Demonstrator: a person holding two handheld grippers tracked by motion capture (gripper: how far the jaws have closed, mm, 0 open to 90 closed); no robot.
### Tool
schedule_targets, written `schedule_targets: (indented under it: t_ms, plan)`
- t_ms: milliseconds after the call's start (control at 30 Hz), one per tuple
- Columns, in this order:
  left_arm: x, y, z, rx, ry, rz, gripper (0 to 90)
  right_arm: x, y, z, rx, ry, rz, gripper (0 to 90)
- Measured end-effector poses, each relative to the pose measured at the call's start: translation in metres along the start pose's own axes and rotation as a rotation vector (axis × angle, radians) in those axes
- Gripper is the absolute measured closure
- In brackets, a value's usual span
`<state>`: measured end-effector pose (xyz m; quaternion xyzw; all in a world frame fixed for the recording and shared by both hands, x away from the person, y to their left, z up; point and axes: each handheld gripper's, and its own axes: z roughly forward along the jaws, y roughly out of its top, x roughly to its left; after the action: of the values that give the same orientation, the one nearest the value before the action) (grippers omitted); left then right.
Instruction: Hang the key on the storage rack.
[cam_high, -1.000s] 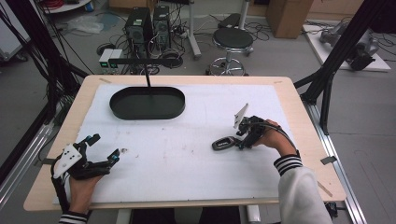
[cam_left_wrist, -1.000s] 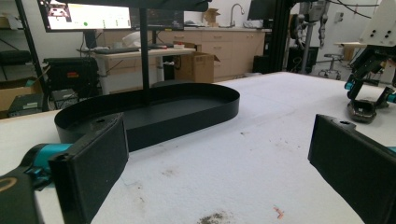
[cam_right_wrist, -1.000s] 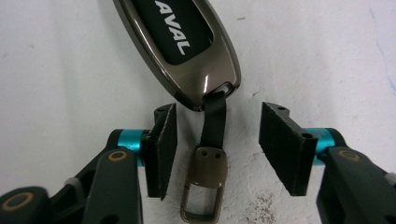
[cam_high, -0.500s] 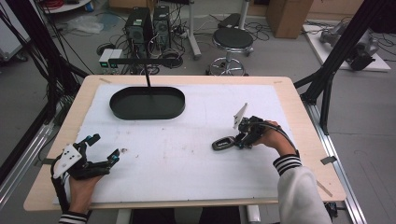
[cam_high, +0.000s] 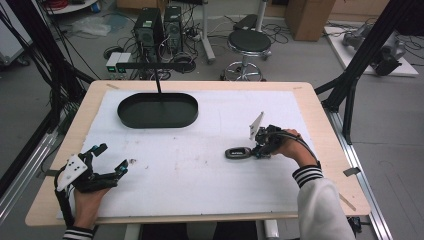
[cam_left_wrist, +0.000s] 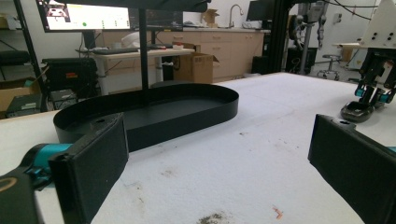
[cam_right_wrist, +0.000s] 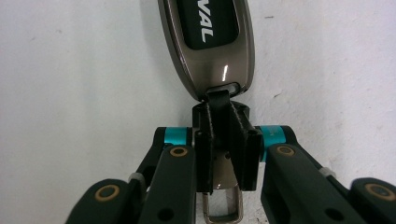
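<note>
While the left gripper (cam_high: 121, 169) idles wide open, the right gripper (cam_right_wrist: 227, 140) pinches the car key fob's (cam_right_wrist: 212, 44) strap — fob's long axis straight ahead of the jaws.

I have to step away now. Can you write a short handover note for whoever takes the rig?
Right gripper: shut on the strap of the car key fob, which lies on the white table cover, right of centre.
Left gripper: open, holding nothing, near the front left corner.
Black oval tray: at the back left, nothing in it.
Done: fob gripped.
Left, probably: carry it to the tray.
</note>
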<state>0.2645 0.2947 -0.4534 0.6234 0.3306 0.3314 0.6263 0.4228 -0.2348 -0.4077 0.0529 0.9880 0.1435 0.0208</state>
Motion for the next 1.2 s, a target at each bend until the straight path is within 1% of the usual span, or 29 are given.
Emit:
schedule_targets:
  t_ms: [33,167,267,300,333,400,433,467,500,533,567,600,633,667,733,800,833,867,900,933,1000,1033,1067,1100,1133,1200]
  plan:
    - [0.000,0.000,0.000,0.000,0.000,-0.001,5.5,0.000,0.000,0.000,0.001,0.006,0.003,82.2]
    - [0.000,0.000,0.000,0.000,-0.002,-0.001,5.5,0.000,0.000,-0.001,0.001,0.003,0.007,83.6]
    - [0.000,0.000,0.000,0.000,-0.002,-0.001,5.5,0.000,-0.002,-0.004,-0.018,0.000,0.027,84.0]
    - [0.000,0.000,0.000,0.000,-0.002,-0.001,5.5,0.000,-0.002,-0.004,-0.018,0.000,0.027,84.0]
    - [0.000,0.000,0.000,0.000,-0.002,-0.001,5.5,0.000,-0.002,-0.004,-0.030,-0.006,0.015,84.0]
    - [0.000,0.000,0.000,0.000,-0.003,-0.002,5.5,0.001,-0.003,-0.005,-0.036,-0.010,0.013,84.1]
    - [0.001,0.000,0.000,0.000,-0.002,-0.002,5.5,0.001,-0.003,-0.006,-0.044,-0.007,0.017,84.1]
    - [0.001,0.000,0.000,-0.001,-0.002,-0.001,5.5,0.004,-0.004,-0.007,-0.066,-0.018,0.013,84.1]
    - [0.000,0.000,0.000,-0.001,-0.002,-0.001,5.5,0.004,-0.004,-0.007,-0.066,-0.018,0.013,84.1]
    - [0.000,0.000,0.000,0.000,-0.002,-0.001,5.5,0.007,-0.002,-0.009,-0.091,-0.020,0.003,84.2]
    - [0.000,0.000,0.000,0.001,-0.002,0.000,5.5,0.007,-0.002,-0.009,-0.091,-0.020,0.003,84.2]
    - [0.000,0.000,0.000,0.002,0.000,0.001,5.5,0.010,0.001,-0.011,-0.106,-0.019,-0.011,84.2]
    - [0.000,0.000,0.000,0.003,0.000,0.000,5.5,0.011,0.003,-0.012,-0.120,-0.027,-0.014,84.3]
    - [0.000,0.000,0.000,0.003,0.000,-0.001,5.5,0.011,0.003,-0.012,-0.120,-0.027,-0.014,84.3]
    - [0.001,0.000,0.000,0.001,-0.007,-0.003,5.5,0.012,0.004,-0.014,-0.156,-0.022,0.002,84.4]
    - [0.001,0.001,0.000,-0.001,-0.017,-0.011,5.5,0.013,0.006,-0.017,-0.196,-0.024,-0.001,84.4]
    - [0.001,0.001,0.001,-0.001,-0.026,-0.019,5.5,0.013,0.006,-0.019,-0.219,-0.032,-0.014,84.3]
    - [0.001,0.001,0.001,0.004,-0.038,-0.029,5.5,0.015,0.007,-0.021,-0.238,-0.034,-0.008,84.4]
    - [0.001,0.004,0.004,0.021,-0.068,-0.039,5.5,0.016,0.008,-0.026,-0.280,-0.034,-0.011,84.4]
    - [0.001,0.004,0.004,0.021,-0.068,-0.039,5.5,0.016,0.008,-0.026,-0.280,-0.034,-0.011,84.4]
    - [0.000,0.011,0.007,0.027,-0.114,-0.053,5.5,0.018,0.009,-0.029,-0.314,-0.028,-0.012,84.3]
    - [0.000,0.013,0.009,0.026,-0.130,-0.054,5.5,0.019,0.011,-0.033,-0.335,-0.043,-0.021,84.3]
    - [0.000,0.017,0.010,0.032,-0.142,-0.051,5.5,0.019,0.011,-0.033,-0.335,-0.043,-0.021,84.3]
    - [-0.001,0.021,0.012,0.040,-0.154,-0.050,5.5,0.021,0.013,-0.036,-0.358,-0.040,-0.004,84.3]
    - [0.000,0.026,0.014,0.048,-0.171,-0.048,5.5,0.021,0.013,-0.036,-0.358,-0.040,-0.004,84.3]
    - [0.000,0.035,0.019,0.063,-0.193,-0.050,5.5,0.022,0.015,-0.038,-0.385,-0.039,-0.007,84.4]
